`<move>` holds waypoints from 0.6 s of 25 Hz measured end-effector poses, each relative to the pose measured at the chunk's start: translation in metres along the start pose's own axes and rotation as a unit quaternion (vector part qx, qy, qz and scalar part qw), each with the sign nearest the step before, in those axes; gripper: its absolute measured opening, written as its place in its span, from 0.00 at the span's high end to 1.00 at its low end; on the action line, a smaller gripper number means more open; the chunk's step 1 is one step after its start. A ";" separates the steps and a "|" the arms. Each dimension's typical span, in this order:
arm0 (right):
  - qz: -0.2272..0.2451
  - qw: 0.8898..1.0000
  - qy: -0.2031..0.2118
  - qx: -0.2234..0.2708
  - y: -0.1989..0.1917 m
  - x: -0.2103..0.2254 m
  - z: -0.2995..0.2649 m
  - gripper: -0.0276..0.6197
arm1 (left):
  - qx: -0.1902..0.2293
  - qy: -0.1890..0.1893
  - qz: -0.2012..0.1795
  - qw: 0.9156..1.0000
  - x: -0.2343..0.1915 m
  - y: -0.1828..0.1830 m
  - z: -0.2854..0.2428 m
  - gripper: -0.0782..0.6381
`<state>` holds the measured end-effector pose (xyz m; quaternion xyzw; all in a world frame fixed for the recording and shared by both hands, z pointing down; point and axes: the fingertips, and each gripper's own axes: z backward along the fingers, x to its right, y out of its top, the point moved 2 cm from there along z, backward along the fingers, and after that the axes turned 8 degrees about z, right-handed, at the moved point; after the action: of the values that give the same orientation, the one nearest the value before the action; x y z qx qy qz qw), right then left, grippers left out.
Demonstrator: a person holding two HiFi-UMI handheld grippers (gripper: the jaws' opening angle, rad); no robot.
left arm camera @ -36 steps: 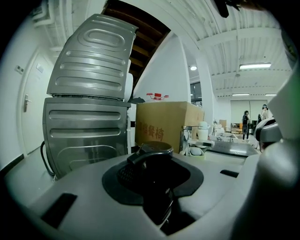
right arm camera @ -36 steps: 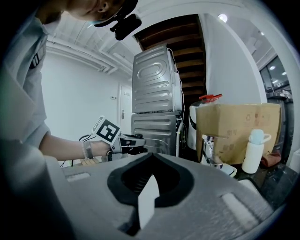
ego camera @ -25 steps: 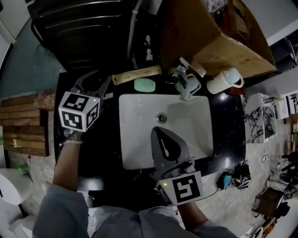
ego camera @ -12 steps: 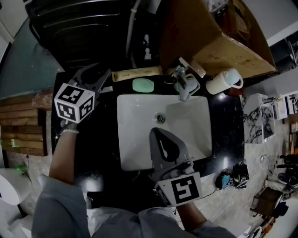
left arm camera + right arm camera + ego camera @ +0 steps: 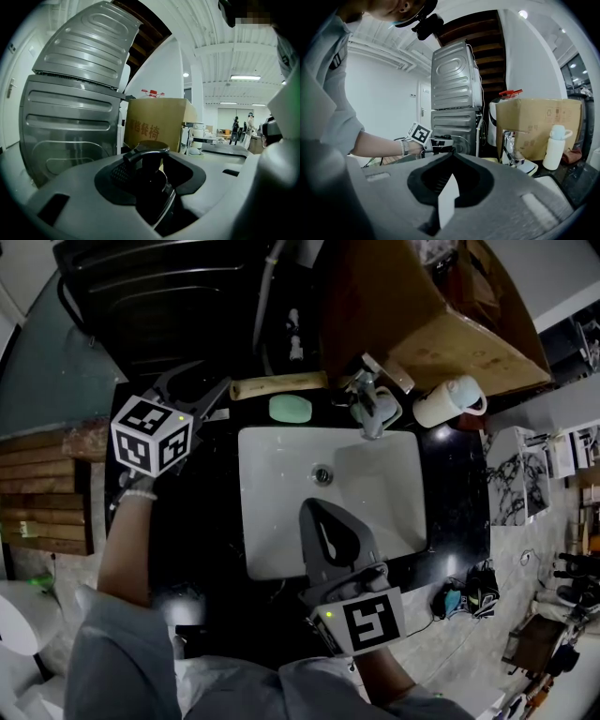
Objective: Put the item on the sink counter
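My left claw has just been spreading its jaws, and they are standing apart with a dark capped item sitting loose between them. I'm reading that as the release onto the black sink counter beneath the claw. My right claw is hanging pressed together.

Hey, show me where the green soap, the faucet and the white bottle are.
green soap (image 5: 291,409), head view, middle of its top face.
faucet (image 5: 375,412), head view, on its spout at the basin's back edge.
white bottle (image 5: 434,411), head view, on its white body below the cap.
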<state>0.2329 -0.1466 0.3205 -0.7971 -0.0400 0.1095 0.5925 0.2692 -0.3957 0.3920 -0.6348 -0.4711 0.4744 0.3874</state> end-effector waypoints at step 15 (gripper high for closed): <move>0.012 1.000 -0.021 0.003 0.008 -0.030 0.018 0.96 | -0.007 0.013 0.002 1.000 0.005 -0.006 0.024 0.57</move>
<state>0.1996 -0.1376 0.3121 -0.7931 -0.0426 0.1330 0.5928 0.2452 -0.3883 0.3900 -0.6445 -0.4684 0.4635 0.3879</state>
